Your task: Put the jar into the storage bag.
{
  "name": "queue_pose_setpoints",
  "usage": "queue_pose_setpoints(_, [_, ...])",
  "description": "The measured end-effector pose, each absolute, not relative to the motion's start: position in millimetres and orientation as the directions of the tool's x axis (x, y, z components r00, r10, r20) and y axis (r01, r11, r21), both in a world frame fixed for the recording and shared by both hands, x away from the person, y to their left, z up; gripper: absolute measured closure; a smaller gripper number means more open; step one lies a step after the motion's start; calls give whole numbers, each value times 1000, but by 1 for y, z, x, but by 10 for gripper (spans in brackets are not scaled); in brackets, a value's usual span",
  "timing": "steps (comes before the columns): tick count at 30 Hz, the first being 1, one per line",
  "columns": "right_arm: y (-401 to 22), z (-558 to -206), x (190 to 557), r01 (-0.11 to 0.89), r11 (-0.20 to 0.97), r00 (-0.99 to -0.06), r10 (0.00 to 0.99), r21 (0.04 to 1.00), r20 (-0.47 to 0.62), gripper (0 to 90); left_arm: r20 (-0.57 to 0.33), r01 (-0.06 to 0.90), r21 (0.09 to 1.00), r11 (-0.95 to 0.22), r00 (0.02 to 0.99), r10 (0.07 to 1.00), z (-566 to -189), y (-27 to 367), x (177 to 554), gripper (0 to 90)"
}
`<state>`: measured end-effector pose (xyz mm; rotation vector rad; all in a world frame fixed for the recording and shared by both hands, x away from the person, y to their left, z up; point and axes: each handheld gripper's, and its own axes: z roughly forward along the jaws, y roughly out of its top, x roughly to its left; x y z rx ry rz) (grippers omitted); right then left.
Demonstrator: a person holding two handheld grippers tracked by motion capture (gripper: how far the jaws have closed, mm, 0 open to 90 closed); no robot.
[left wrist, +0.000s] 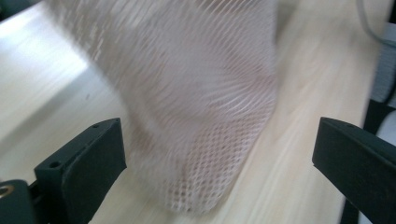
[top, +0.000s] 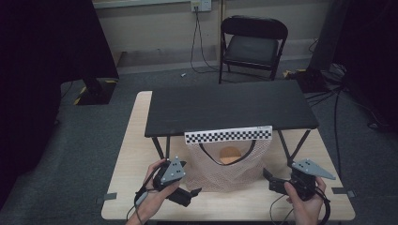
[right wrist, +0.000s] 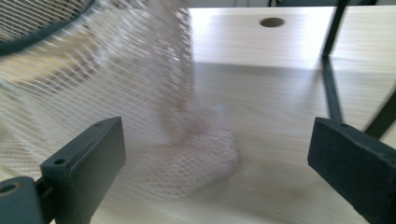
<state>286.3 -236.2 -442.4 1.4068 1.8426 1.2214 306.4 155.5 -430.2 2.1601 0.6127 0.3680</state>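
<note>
I see the pale pink mesh bag (top: pixel 228 166) hanging from the front edge of the black raised shelf (top: pixel 230 105), mouth held wide for loading. My left gripper (top: pixel 187 193) at seven o'clock and right gripper (top: pixel 268 180) at four flank its bottom corners, jaws spread, empty.

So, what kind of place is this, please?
Probably a lab or studio set up for recording, not a home. A checkerboard strip is fixed to a black shelf on a light wooden table, dark curtains hang at the sides, and cables trail over grey carpet.
</note>
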Motion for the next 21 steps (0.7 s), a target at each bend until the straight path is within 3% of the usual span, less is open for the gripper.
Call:
queue_pose_setpoints(12, [-251, -471, 295, 524, 83, -260, 963, 848, 67, 42, 35, 399, 740, -542, 781, 624, -475, 163, 316, 33])
queue_pose_setpoints(21, [-259, -493, 302, 583, 59, -224, 970, 810, 91, 50, 17, 468, 713, -523, 733, 680, -492, 166, 323, 34])
